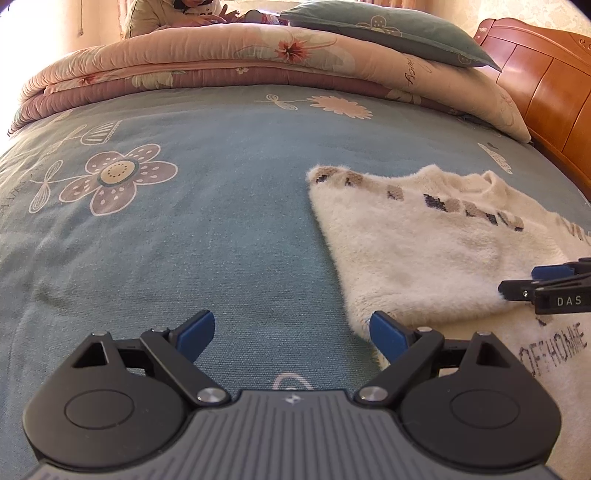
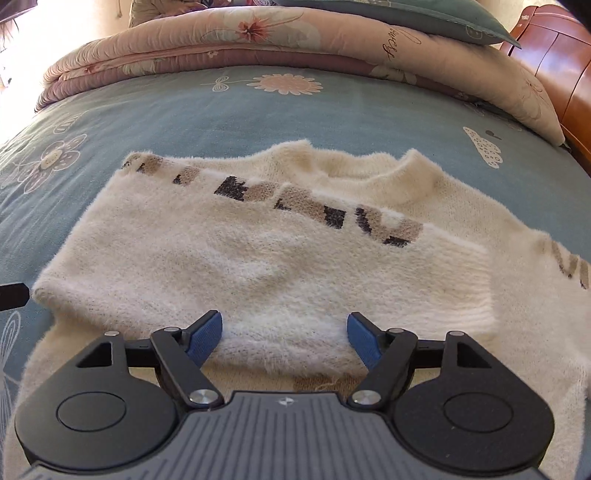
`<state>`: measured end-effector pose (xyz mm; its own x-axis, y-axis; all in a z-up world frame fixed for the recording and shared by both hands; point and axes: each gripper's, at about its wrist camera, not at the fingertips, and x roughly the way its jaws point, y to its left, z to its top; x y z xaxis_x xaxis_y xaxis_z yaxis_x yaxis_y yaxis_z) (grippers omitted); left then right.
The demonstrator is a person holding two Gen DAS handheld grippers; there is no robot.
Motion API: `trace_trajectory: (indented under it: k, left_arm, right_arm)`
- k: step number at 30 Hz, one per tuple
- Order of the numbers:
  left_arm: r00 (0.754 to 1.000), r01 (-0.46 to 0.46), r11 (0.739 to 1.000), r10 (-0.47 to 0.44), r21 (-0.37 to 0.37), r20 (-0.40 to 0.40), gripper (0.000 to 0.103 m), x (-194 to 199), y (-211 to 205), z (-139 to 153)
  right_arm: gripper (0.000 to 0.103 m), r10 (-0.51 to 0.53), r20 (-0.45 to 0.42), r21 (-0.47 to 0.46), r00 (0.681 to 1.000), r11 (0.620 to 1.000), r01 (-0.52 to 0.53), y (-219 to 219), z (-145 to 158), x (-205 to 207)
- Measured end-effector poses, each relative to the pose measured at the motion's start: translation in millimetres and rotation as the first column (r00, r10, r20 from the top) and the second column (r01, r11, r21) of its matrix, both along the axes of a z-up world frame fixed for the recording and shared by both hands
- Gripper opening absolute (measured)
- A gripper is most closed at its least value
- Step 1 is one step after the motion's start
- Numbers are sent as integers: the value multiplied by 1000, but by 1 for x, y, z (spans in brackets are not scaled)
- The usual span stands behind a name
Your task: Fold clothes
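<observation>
A fluffy cream sweater (image 2: 277,266) with brown and dark block lettering lies flat on the blue flowered bedsheet (image 1: 207,229), its collar (image 2: 417,173) toward the far side. One sleeve is folded across its body. My right gripper (image 2: 284,332) hovers over the near edge of that folded part, open, its blue pads clear of the knit. In the left wrist view the same sweater (image 1: 424,243) lies to the right. My left gripper (image 1: 291,332) stands open over bare sheet just left of the sweater's edge, and the right gripper (image 1: 524,280) reaches in from the right.
A folded pink floral quilt (image 1: 221,62) runs along the far side of the bed with a green pillow (image 1: 388,29) on top. A wooden headboard (image 1: 546,92) stands at the right. A person (image 1: 177,14) leans on the bed's far edge.
</observation>
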<state>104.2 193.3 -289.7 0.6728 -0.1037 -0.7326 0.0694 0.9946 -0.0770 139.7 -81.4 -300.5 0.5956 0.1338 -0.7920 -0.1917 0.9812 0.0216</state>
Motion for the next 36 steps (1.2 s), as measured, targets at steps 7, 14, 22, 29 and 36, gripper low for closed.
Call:
trace_trajectory:
  k: [7,14,22,29,36]
  left_arm:
    - [1000,0,1000,0,9,1,91,0,-1,0]
    - [998,35,998,-32,43,-48,91,4,-2,-10]
    - [995,30,999,-26,40,-96,91,5,13,-19]
    - [996,1,1000,0,10,-93,91,6,21,-18]
    - [996,-1,1000,1,-6,-88,91,6,21,-15]
  right_arm:
    - [82,-32,66,39,997,999,29,12,15,26]
    - [90,-65,-10,33,998,997,65,14,-6,23]
    - [90,99,8,202,995,974,-98,62,19,27]
    - [101,218,-17,161,976,964,-212,109,-4,27]
    - [100,200,16,180,980,963,-200,81,25,-4]
